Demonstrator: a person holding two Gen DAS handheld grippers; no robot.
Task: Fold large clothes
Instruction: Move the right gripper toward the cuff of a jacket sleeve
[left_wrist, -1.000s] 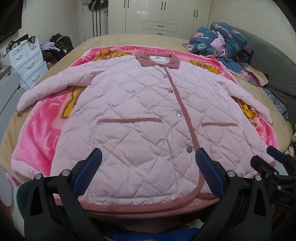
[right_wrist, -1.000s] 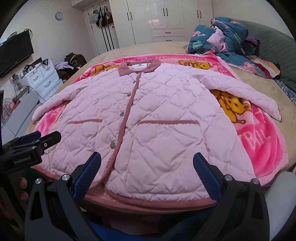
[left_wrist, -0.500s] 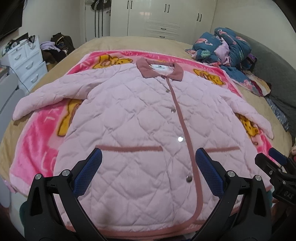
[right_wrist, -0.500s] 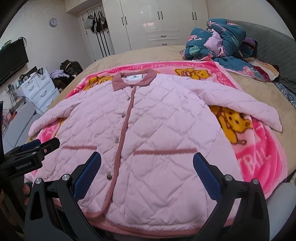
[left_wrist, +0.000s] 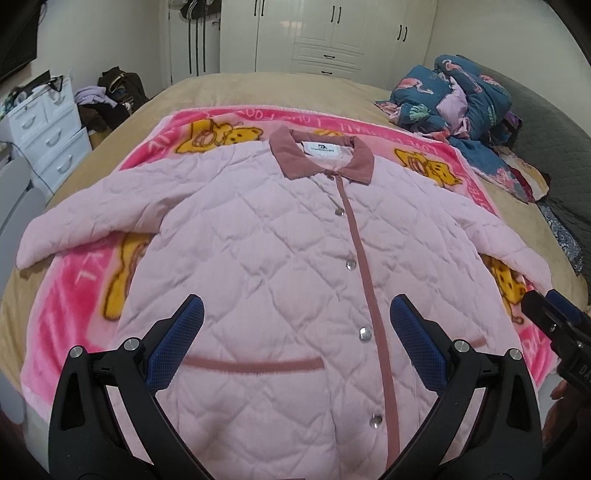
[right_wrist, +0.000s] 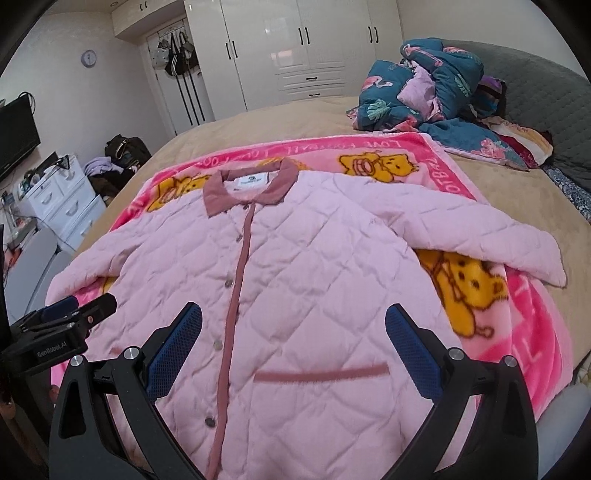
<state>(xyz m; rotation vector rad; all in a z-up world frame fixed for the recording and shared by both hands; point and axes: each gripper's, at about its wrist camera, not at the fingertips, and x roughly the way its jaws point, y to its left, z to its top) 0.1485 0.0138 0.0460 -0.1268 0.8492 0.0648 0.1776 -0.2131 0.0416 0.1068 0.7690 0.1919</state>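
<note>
Bed (left_wrist: 258, 88) carrying spread jacket (left_wrist: 280, 258) | left gripper (left_wrist: 295, 332), right gripper (right_wrist: 293, 332) hovering agape, empty | padded quilting risking springing unfolded

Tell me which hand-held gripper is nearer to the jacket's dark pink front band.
Left. The left hand-held gripper hovers nearly over the band; the right hand-held gripper hovers further to its side.

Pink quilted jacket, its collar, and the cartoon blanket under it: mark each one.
pink quilted jacket (left_wrist: 280, 266): left wrist view, chest panel.
collar (right_wrist: 216, 195): right wrist view, left flap.
cartoon blanket (right_wrist: 535, 332): right wrist view, bare pink edge.
</note>
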